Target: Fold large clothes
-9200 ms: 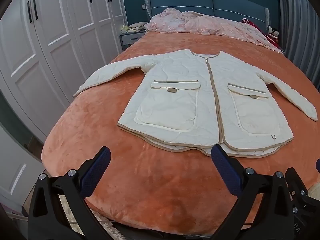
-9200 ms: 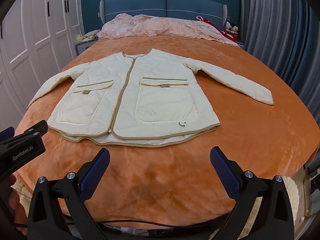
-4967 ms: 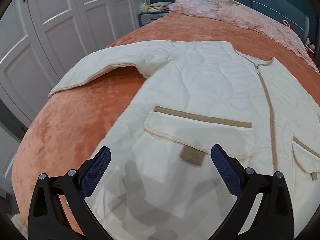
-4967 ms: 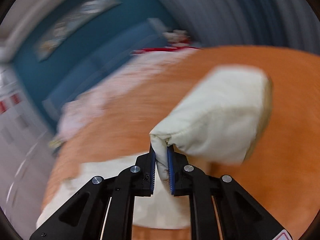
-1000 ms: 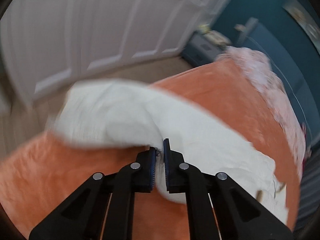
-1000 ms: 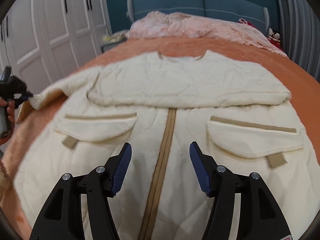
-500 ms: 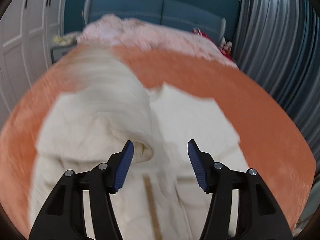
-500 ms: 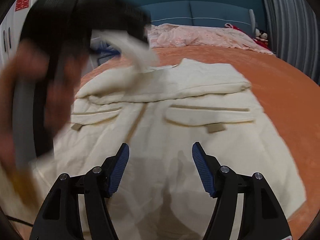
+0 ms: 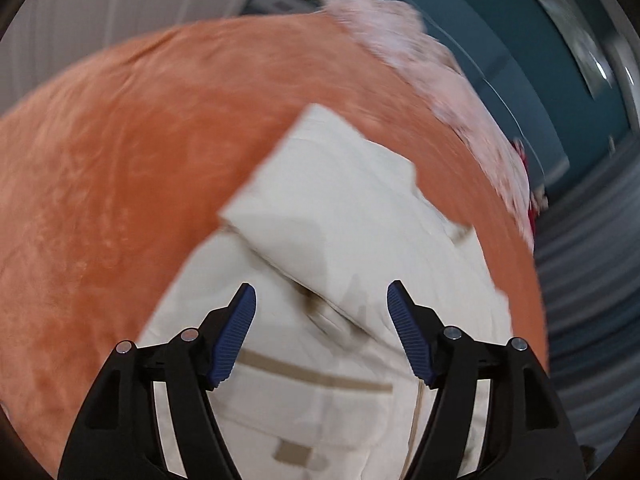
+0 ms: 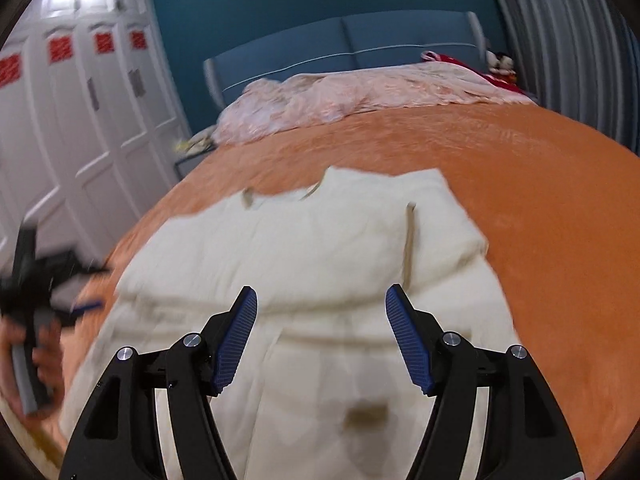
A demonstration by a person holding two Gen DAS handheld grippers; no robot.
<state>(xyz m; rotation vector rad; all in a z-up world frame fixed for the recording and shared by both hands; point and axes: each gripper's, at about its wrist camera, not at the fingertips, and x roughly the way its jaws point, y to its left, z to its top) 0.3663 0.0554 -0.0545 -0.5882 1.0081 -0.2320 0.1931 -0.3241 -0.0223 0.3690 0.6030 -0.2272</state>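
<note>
Cream jacket (image 10: 320, 248) lies flat on orange bed (image 10: 540, 184), sleeves seemingly folded across chest; view blurred. Left gripper (image 9: 320, 304) and right gripper (image 10: 320, 304) spread apart, empty. Next probably: grasp hem, fold upward.

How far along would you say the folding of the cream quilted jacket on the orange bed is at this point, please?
Done: both sleeves of the cream quilted jacket lie folded across its chest, none trailing over the orange plush bedspread. In hand: nothing; the left gripper and right gripper hover open above it. Left: the body is still full length, pockets showing, so the lengthwise folds remain.
</note>
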